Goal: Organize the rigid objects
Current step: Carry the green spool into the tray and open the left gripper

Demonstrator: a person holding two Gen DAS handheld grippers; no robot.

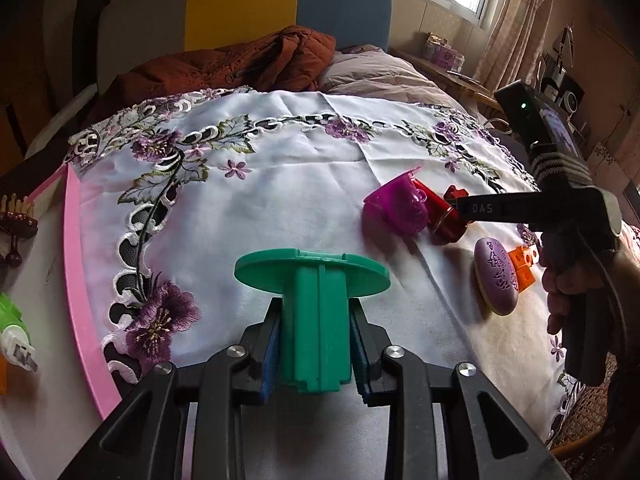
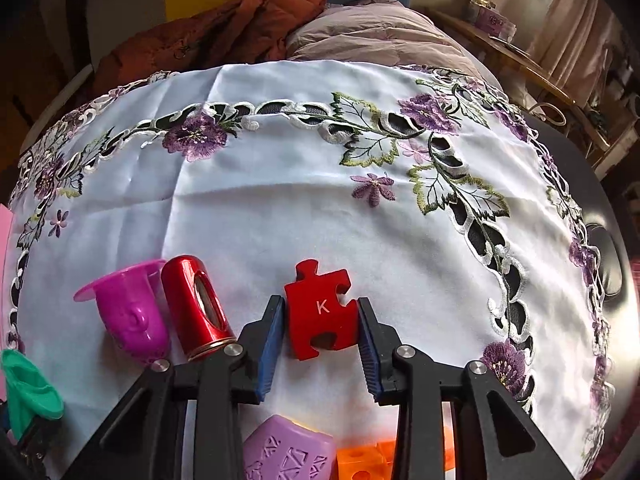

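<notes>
Starting at the far left of the left wrist view, a pink board edge runs down the frame beside the embroidered white cloth that covers the surface. At lower centre the left gripper is clamped on a green plastic piece, its blue pads pressing both sides of the square stem while the round flange stands above the fingertips. Right of centre a magenta toy cup lies tipped on the cloth, touching a red metal cylinder. Further right lie a purple oval object with a raised pattern and, just beside it, orange blocks. At the right edge a hand grips the handle of the right gripper.

In the right wrist view, the green plastic piece shows at the lower left edge. Next come the magenta toy cup and the red metal cylinder, lying side by side and touching. At lower centre the right gripper has its jaws on either side of a red puzzle piece marked K, which lies on the embroidered white cloth; the pads meet its edges. Along the bottom edge, the purple oval object and orange blocks lie beneath the gripper.
</notes>
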